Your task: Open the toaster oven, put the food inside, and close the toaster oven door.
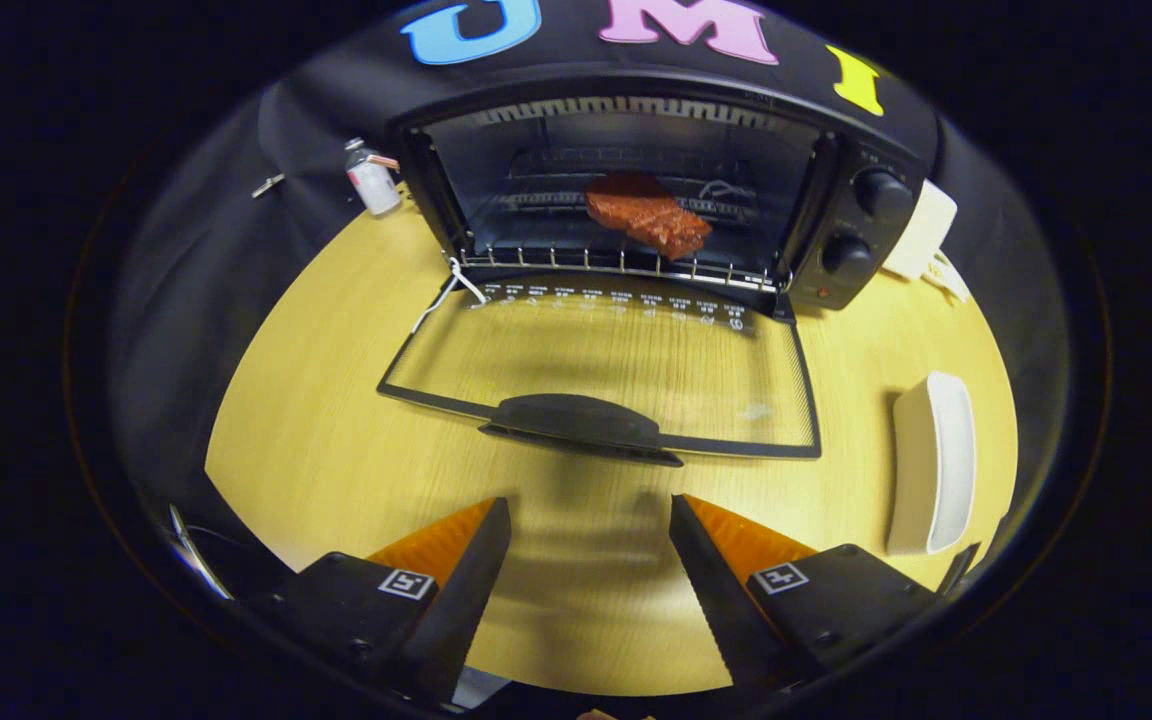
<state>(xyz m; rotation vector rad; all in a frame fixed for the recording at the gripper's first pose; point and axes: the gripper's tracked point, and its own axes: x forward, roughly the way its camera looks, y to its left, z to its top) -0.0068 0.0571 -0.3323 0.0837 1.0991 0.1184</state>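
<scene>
Well ahead of the gripper (591,520), the toaster oven (636,190) is standing at the far side of the wooden table (316,440) with its glass door (606,375) lying fully open and flat on the tabletop. The food (648,213), a reddish-brown slab, is resting on the wire rack (626,262) inside the oven, well beyond the fingertips. The gripper's fingers are spread wide apart and holding nothing, pointing at the door handle (576,425) just ahead of them. A white dish (936,460) is sitting empty to the right, and a small bottle (372,178) is standing left of the oven.
</scene>
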